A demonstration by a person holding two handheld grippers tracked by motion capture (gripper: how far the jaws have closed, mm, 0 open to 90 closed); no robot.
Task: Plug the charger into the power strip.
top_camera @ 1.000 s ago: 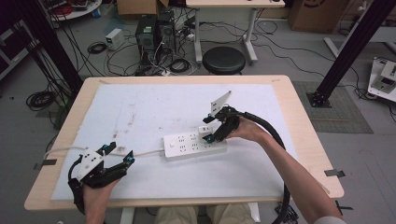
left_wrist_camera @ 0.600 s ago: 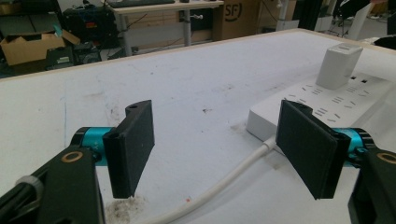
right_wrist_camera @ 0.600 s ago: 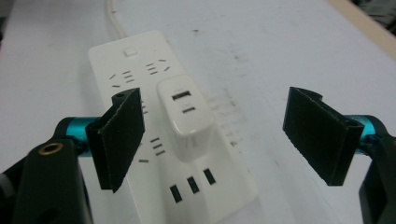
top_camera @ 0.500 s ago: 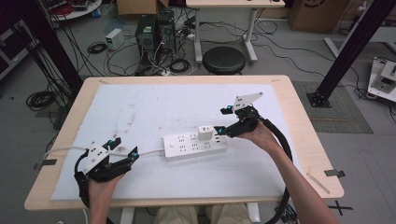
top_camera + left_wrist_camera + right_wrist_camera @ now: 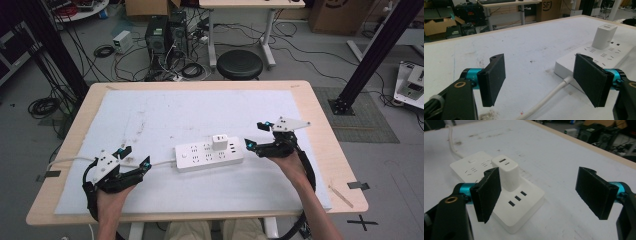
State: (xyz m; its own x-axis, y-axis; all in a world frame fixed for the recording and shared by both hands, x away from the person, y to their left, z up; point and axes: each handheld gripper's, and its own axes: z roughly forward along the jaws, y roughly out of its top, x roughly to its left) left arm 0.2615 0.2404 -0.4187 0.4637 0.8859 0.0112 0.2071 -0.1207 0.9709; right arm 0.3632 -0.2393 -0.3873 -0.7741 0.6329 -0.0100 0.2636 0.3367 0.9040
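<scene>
power strip [image 5: 209, 155]: we see it lying flat mid-counter, its cord [image 5: 546, 100] trailing toward the left gripper.
charger [image 5: 219, 141]: a white block plugged upright into the strip.
left gripper [image 5: 134, 159]: jaws spread wide, holding nothing, just beside the cord end.
right gripper [image 5: 256, 134]: jaws agape, empty, near the strip's other end.
step in hand: we judge both are standing off; to work the charger well, we would square one gripper on its flat sides and steady the strip with the other.
counter [image 5: 320, 125]: wooden, under a scuffed white mat [image 5: 175, 110].
room: black stool [image 5: 241, 64], computer towers, cables on a grey floor.
</scene>
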